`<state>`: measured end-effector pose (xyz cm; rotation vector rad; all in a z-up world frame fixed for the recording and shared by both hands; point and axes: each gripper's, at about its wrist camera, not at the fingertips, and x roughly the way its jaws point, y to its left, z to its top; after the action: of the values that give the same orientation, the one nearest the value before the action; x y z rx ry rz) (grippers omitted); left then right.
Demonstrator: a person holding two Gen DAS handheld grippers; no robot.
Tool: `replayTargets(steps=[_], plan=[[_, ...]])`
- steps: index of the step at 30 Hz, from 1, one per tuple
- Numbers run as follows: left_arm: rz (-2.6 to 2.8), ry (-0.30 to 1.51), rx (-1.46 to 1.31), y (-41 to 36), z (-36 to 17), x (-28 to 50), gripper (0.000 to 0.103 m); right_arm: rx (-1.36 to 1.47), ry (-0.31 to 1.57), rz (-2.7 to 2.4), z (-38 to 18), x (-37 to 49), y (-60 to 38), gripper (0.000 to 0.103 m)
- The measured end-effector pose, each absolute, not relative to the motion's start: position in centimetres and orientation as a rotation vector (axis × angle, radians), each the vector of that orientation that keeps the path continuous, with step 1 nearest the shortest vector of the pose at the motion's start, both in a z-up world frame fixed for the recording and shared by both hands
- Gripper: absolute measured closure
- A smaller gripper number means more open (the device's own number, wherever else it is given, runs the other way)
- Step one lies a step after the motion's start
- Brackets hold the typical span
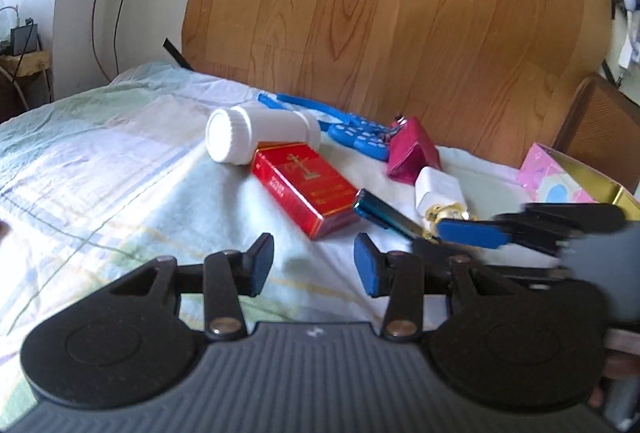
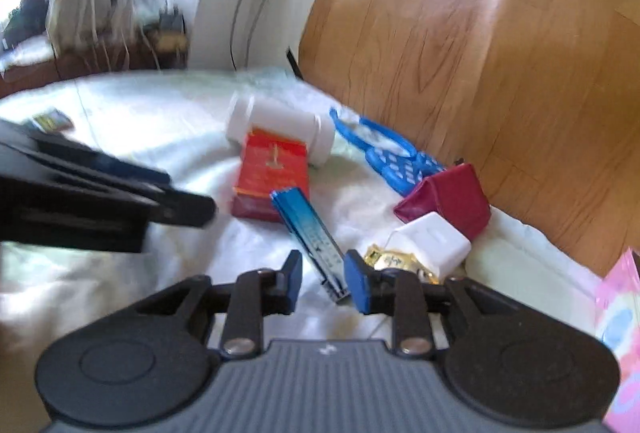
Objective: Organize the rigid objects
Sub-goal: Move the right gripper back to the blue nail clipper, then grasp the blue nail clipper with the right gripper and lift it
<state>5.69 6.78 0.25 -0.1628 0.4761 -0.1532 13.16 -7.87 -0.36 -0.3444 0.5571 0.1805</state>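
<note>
Rigid objects [image 1: 308, 189] clutter a pale bedsheet [image 1: 100, 161] before a wooden board [image 1: 400, 13].

Bright daylight, fisheye-bent edges; right wrist view smeared by motion blur.

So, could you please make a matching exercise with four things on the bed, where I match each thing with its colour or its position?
Things:
1. bottle
2. box
3. charger
4. pouch

Descriptions:
A. white cube, beside the gold-wrapped thing
B. red, flat on the sheet
C. magenta, near the wooden board
D. white, lying on its side, partly on the box

Pairs: 1-D, 2-B, 3-A, 4-C
</note>
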Motion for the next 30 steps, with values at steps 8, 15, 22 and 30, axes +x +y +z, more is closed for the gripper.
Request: replayTargets(steps=[8, 15, 22, 30], plan=[[-0.175, 0.464, -0.174, 6.8, -0.1, 6.2, 0.056, -0.277, 0.615, 0.162, -0.2, 14.1, -9.0, 0.085], [-0.245, 0.483, -0.138, 6.1, 0.0, 6.2, 0.056, 0.251, 0.685, 0.269, 1.4, 6.9, -16.6, 0.089], [-0.548, 0.646, -0.201, 1.9, 0.2, 5.5, 0.056, 0.44, 0.694, 0.188, 0.7, -1.6, -22.4, 0.089], [-0.829, 0.923, -0.242, -5.4, 0.1, 5.4, 0.056, 0.521, 0.631, 0.083, -0.1, -6.2, -25.2, 0.089]])
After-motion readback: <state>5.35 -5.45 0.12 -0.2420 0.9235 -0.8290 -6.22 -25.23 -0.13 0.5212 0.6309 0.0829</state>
